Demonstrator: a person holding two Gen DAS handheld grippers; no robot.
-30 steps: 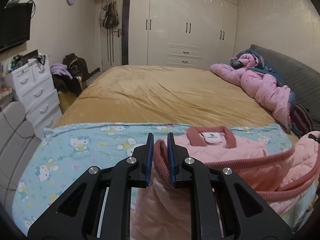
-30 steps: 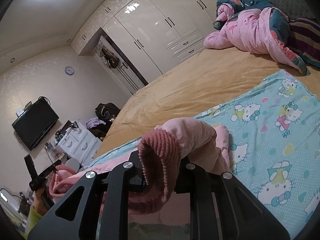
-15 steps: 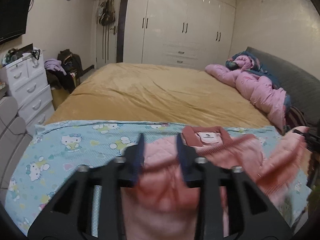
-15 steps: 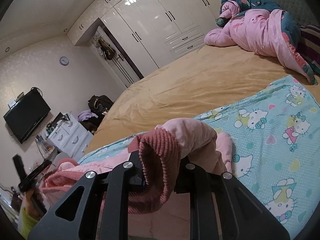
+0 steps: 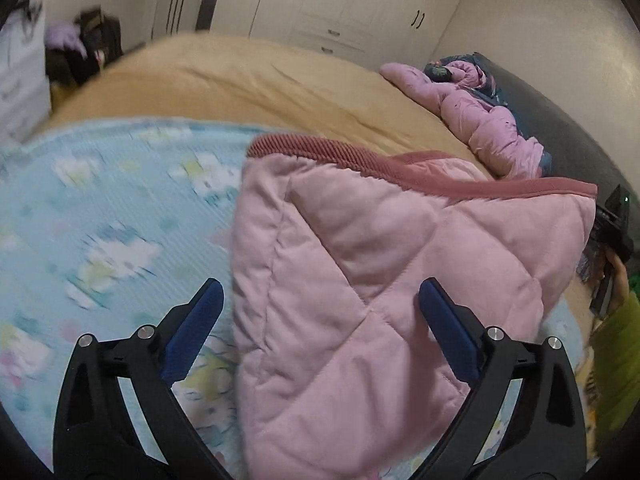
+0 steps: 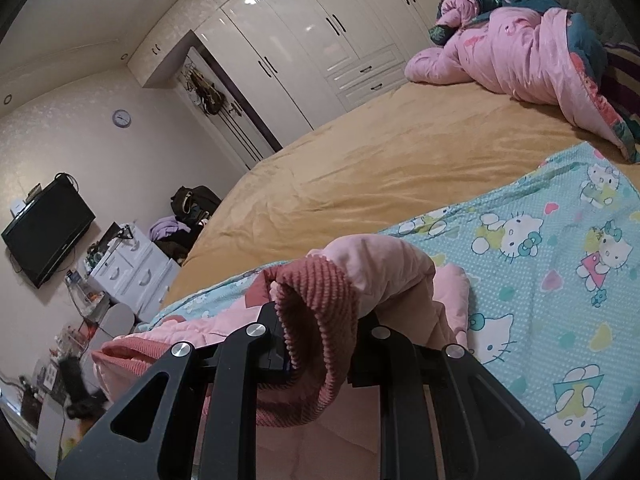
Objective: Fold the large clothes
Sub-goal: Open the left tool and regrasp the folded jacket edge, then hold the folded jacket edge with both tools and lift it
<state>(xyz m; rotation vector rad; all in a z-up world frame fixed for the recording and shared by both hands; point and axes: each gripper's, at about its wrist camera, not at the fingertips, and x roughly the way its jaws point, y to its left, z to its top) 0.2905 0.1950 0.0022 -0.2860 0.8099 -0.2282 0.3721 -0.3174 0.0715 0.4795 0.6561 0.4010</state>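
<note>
A pink quilted jacket (image 5: pixel 360 280) with a dark pink ribbed hem lies doubled over on a blue cat-print blanket (image 5: pixel 112 208). My left gripper (image 5: pixel 320 320) hangs low over the jacket, its jaws wide and still opening. The fabric lies between the blue pads (image 5: pixel 192 320), but they do not press it. My right gripper (image 6: pixel 320 344) is shut on the jacket's ribbed cuff (image 6: pixel 316 300), and the pink sleeve (image 6: pixel 384 264) drapes over its fingers. The right gripper (image 5: pixel 612 232) also shows at the left wrist view's right edge, held by a hand in a green sleeve.
The blanket (image 6: pixel 540 280) covers the near end of a bed with a tan bedspread (image 6: pixel 380 168). A bundled pink duvet (image 6: pixel 520 52) lies by the dark headboard. White wardrobes (image 6: pixel 320 40), a white dresser (image 6: pixel 128 268) and a wall television (image 6: pixel 48 228) stand beyond the bed.
My left gripper has let go of the ribbed hem, opened wide and dropped toward the bed. The jacket now lies folded flat. My right gripper keeps its grip on the cuff.
</note>
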